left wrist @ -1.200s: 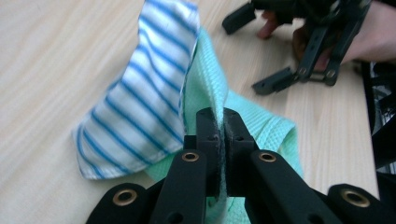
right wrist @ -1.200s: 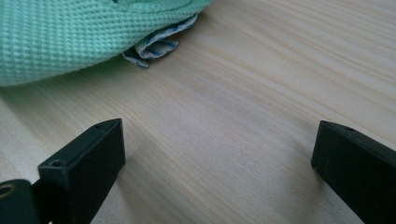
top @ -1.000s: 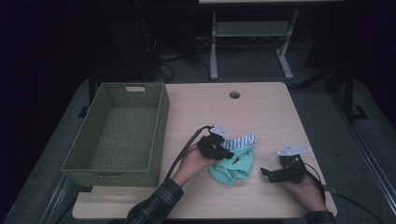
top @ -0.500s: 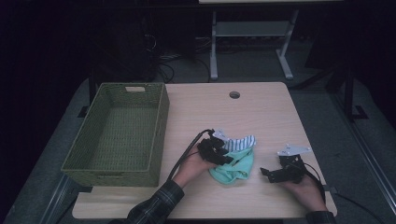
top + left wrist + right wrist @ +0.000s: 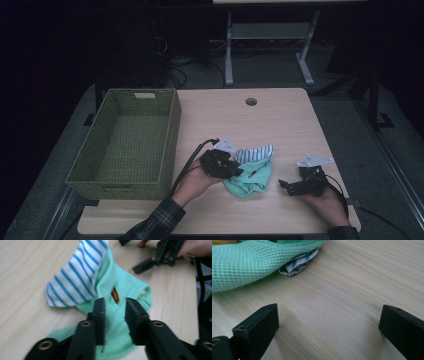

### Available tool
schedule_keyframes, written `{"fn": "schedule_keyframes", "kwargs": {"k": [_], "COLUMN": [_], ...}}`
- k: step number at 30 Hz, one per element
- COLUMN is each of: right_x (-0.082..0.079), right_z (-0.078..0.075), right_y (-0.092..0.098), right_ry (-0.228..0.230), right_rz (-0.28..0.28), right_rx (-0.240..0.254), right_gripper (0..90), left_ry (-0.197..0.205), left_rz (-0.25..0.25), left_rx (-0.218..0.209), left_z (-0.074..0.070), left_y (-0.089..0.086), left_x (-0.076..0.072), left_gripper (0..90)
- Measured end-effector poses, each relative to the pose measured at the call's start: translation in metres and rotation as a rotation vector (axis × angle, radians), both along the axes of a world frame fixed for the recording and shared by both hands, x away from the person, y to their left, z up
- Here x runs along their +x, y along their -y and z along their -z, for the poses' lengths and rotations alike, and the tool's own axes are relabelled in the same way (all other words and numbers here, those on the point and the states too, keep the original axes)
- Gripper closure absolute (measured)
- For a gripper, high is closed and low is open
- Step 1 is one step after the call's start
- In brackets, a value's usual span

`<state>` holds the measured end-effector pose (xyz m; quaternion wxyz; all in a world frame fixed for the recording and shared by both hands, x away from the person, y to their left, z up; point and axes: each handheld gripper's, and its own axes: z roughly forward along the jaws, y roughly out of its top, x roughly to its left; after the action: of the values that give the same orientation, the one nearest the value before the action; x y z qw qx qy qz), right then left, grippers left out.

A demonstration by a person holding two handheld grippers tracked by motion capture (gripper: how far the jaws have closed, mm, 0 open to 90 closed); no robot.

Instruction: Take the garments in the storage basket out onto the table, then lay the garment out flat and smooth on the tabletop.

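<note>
Two garments, mint top (image 5: 125,315) tag unreadable, left hand-held gripper (image 5: 115,315) narrowing, touching nothing

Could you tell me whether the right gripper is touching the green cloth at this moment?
Apart. In the right gripper view, bare table lies between the right gripper, its jaws wide open, and the green cloth; the high view shows the same gap.

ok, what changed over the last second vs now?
The left tongs shifted slightly over the green cloth; their jaws opened, then have just been closing, with a green fold between them. Pads don't visibly press it yet. Right tongs, striped cloth and basket stayed put.
</note>
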<state>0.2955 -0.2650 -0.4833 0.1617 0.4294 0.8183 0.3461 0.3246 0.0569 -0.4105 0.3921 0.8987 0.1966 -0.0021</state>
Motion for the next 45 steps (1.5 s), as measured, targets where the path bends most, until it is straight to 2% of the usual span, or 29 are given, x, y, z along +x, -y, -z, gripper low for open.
{"fn": "schedule_keyframes", "kwargs": {"k": [2,3,4,6,10,12,16,19,20,26,29,32,33,36,37,42,43,44,45], "right_x": [0.0,0.0,0.0,0.0,0.0,0.0,0.0,0.0,0.0,0.0,0.0,-0.001,-0.001,-0.002,-0.001,0.002,0.003,0.003,0.005], "right_z": [0.0,0.0,0.0,0.0,0.0,0.0,0.0,0.0,0.0,0.0,-0.004,-0.007,-0.009,-0.012,-0.016,-0.025,-0.031,-0.031,-0.037], "right_y": [0.0,0.0,0.0,0.0,0.0,0.0,0.0,0.0,0.0,0.0,0.0,0.0,0.0,0.0,0.001,0.003,0.005,0.005,0.006], "right_ry": [0.0,0.0,0.0,0.001,0.0,0.001,0.001,0.0,0.002,0.001,-0.004,-0.02,-0.022,-0.013,-0.01,-0.023,-0.015,-0.015,-0.007], "right_rz": [0.0,0.0,0.0,-0.002,-0.001,-0.002,-0.002,-0.001,-0.003,-0.003,-0.015,-0.017,-0.025,-0.03,-0.036,-0.045,-0.043,-0.043,-0.049], "right_rx": [0.0,0.0,0.0,-0.002,-0.001,0.0,0.0,0.0,-0.002,0.001,-0.007,-0.005,0.0,0.009,0.029,0.061,0.086,0.086,0.118], "right_gripper": [2.5,2.5,2.5,2.5,2.5,2.5,2.5,2.5,2.5,2.5,15.1,19.2,23.9,25.2,28.2,32.9,35.7,35.7,37.7], "left_ry": [-0.007,-0.017,-0.026,-0.038,-0.059,-0.054,-0.062,-0.055,-0.033,-0.031,-0.028,-0.022,-0.025,-0.035,-0.04,-0.038,-0.037,-0.037,-0.038], "left_rz": [0.002,0.005,0.007,0.013,0.015,0.029,0.042,0.052,0.054,0.043,0.047,0.047,0.046,0.041,0.043,0.046,0.046,0.046,0.047], "left_rx": [-0.003,-0.003,0.001,0.011,0.021,0.045,0.065,0.082,0.095,0.104,0.123,0.12,0.119,0.109,0.107,0.109,0.11,0.11,0.111], "left_z": [0.001,0.003,0.005,0.008,0.016,0.023,0.031,0.036,0.038,0.045,0.049,0.05,0.05,0.05,0.05,0.05,0.05,0.05,0.05], "left_y": [-0.002,-0.005,-0.007,-0.01,-0.013,-0.009,-0.003,0.002,0.004,0.007,0.009,0.01,0.01,0.009,0.009,0.009,0.009,0.009,0.009], "left_x": [-0.002,-0.004,-0.006,-0.01,-0.017,-0.022,-0.025,-0.027,-0.027,-0.026,-0.027,-0.028,-0.028,-0.027,-0.026,-0.026,-0.026,-0.026,-0.026], "left_gripper": [81.9,81.9,87.1,88.6,89.4,89.3,89.3,89.0,88.8,88.8,89.0,89.1,89.0,89.0,89.0,89.0,88.9,88.8,88.8]}}
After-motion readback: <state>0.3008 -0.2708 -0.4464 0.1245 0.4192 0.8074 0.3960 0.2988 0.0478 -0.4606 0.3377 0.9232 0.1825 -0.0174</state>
